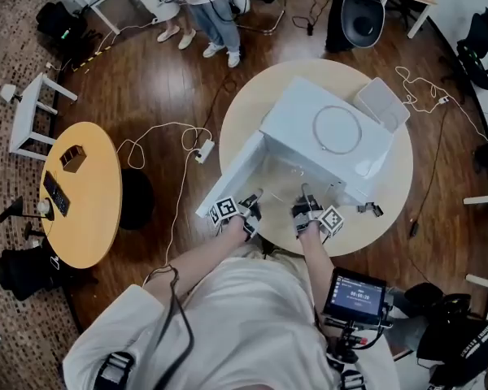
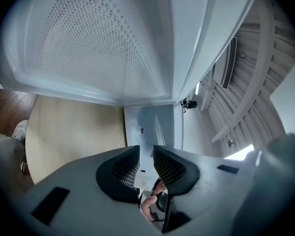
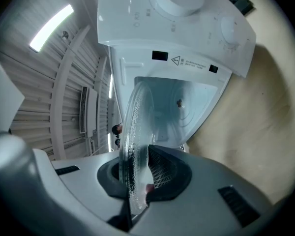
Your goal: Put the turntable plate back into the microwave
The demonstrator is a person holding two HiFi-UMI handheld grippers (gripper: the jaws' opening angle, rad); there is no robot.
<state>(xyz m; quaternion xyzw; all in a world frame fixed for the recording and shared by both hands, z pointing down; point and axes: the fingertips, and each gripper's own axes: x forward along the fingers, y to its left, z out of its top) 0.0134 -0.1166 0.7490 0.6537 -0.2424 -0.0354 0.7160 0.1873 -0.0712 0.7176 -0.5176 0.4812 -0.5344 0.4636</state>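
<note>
Leftmost, the left gripper (image 2: pixel 145 163) hovers by the open door (image 1: pixel 228 173), its jaws slightly parted with nothing pinched; the white microwave (image 1: pixel 293 112) sits on the round desk (image 1: pixel 252 104), cavity facing the person; at right, the right gripper (image 3: pixel 140 166) is clenched on the near rim of the clear turntable plate (image 3: pixel 135 127); seen edge-on in the right gripper view, the plate runs lengthwise from the jaws toward the cavity mouth, outside it.
</note>
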